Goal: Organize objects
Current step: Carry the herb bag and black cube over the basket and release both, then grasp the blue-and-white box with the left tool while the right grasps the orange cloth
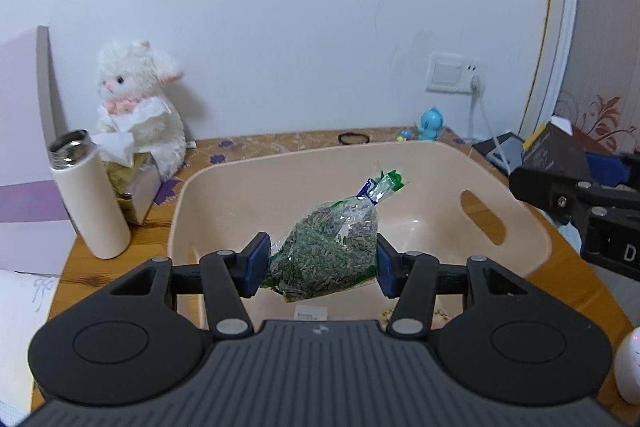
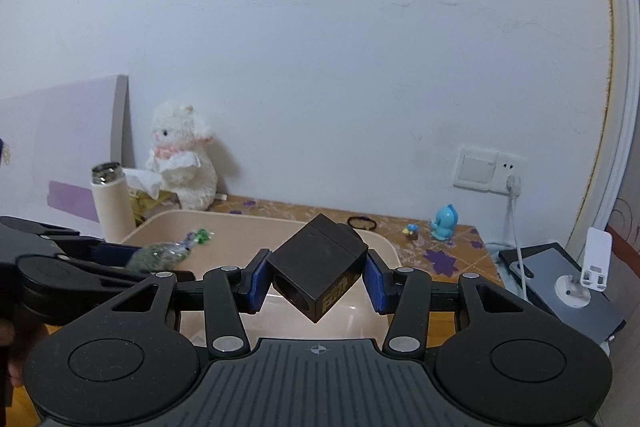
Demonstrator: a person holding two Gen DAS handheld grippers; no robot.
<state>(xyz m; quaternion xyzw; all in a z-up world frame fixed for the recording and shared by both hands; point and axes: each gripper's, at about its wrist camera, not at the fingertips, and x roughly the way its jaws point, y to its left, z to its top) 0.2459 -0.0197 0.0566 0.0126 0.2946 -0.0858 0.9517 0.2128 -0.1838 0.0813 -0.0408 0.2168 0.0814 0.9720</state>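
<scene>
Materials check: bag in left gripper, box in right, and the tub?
Bag: thin clear plastic film, glossy and crinkled, greenish seed-like fill showing through. Box: matte black, sharp edges, gold print; likely cardboard, can't confirm. Tub: beige moulded plastic, smooth, soft sheen, cut-out handle.

wooden bench (image 1: 568,291) w/ purple flower print: beige tub (image 1: 280,163), white bottle (image 1: 94,203), tissue box (image 1: 136,187), plush bunny (image 1: 140,99), blue toy (image 1: 430,123), hair tie (image 1: 354,138).
</scene>
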